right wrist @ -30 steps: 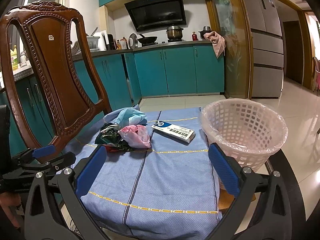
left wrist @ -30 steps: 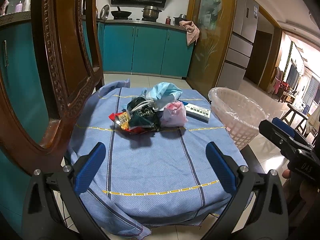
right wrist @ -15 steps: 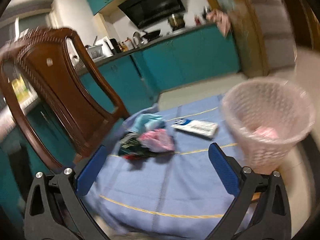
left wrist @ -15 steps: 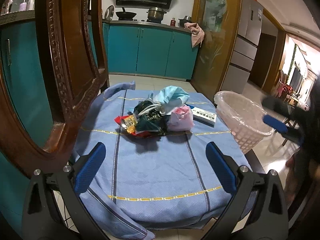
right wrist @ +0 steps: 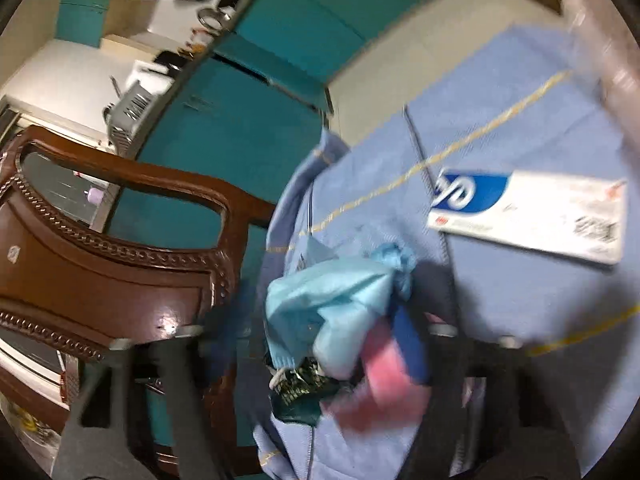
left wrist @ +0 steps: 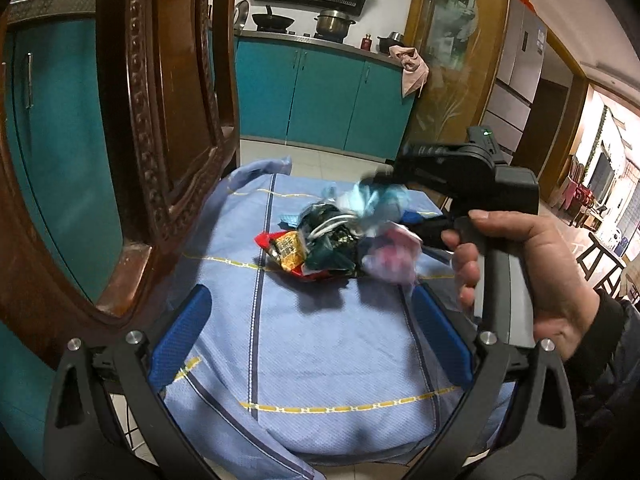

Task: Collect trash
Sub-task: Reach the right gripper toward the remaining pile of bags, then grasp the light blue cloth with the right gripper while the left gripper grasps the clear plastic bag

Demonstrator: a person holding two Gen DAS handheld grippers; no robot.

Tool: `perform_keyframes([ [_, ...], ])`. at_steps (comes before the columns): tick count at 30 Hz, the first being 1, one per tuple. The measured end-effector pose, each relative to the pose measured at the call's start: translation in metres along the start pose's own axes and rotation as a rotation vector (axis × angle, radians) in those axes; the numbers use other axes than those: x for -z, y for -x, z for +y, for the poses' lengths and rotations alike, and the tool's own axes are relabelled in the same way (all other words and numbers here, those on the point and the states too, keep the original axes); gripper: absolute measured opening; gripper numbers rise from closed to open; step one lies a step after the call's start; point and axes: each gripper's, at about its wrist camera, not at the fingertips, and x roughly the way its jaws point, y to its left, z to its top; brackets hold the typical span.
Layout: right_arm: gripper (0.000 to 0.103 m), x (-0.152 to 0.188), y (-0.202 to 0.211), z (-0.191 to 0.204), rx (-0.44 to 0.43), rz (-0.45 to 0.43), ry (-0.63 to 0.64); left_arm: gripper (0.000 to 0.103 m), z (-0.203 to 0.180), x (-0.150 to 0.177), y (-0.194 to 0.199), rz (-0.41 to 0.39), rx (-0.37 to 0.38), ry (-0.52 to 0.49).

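Note:
A heap of trash lies on the blue cloth (left wrist: 320, 340): a light blue mask (left wrist: 368, 200), a pink bag (left wrist: 392, 256), a dark green wrapper (left wrist: 332, 252) and a red and yellow snack packet (left wrist: 286, 250). My left gripper (left wrist: 308, 332) is open and empty, low in front of the heap. My right gripper (right wrist: 320, 340) is open, tilted, with its fingers on either side of the blue mask (right wrist: 332, 300) and above the pink bag (right wrist: 380, 380). It also shows in the left wrist view (left wrist: 384, 184) over the heap. The right wrist view is blurred.
A white and blue box (right wrist: 528, 216) lies on the cloth to the right of the heap. A carved wooden chair back (left wrist: 152, 120) stands close on the left. Teal kitchen cabinets (left wrist: 320, 96) are behind. The basket's lined rim (right wrist: 600, 20) shows at the right wrist view's upper right edge.
My right gripper has swung from beside the basket over to the trash heap and tilted down onto the blue mask. The left gripper has edged closer to the heap.

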Motion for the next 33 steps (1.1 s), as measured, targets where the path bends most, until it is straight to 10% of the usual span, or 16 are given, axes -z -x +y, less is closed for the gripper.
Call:
perform_keyframes([
  [11,0.013,0.068,0.17,0.042,-0.297,-0.251,0.316,0.1,-0.023,0.004,-0.013,0.062,0.037,-0.094],
  [19,0.013,0.091,0.251,0.016,-0.119,-0.484,0.422,0.1,-0.084,0.026,-0.037,0.108,0.025,-0.329],
  [26,0.013,0.08,0.24,-0.009,-0.055,-0.476,0.381,0.097,-0.1,0.043,-0.076,0.249,0.066,-0.363],
  [33,0.013,0.089,0.234,-0.001,-0.02,-0.46,0.446,0.015,-0.099,0.045,-0.075,0.27,0.109,-0.339],
])
